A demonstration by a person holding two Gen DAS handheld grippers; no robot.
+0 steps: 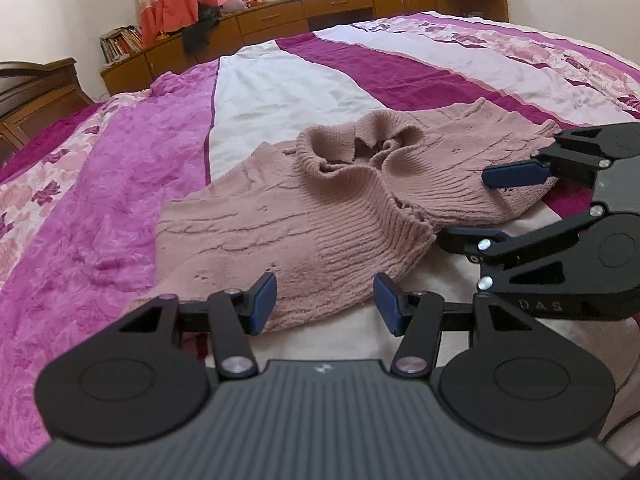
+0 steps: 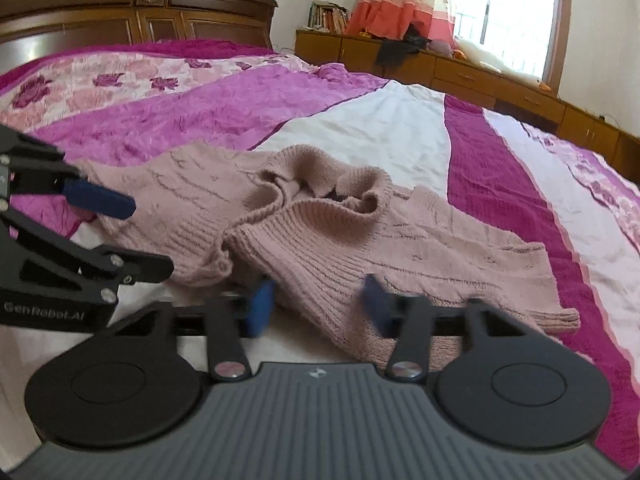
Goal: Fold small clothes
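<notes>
pink sweater, both tongs spread

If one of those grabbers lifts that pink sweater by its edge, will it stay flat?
Probably not. The sweater is soft knit, and its collar already slumps in folds, so it would likely droop. The fuzzy ribbing should grip rather than slip.

Sweater lies on bed, before both tools.

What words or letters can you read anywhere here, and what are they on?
"DAS": black right gripper, on its side; more letters may be hidden.
"GenRobot.AI": black left gripper, on its side.
Small logo on each grey gripper body: no letters readable.
Spines of the shelved books: too small and blurred.
</notes>
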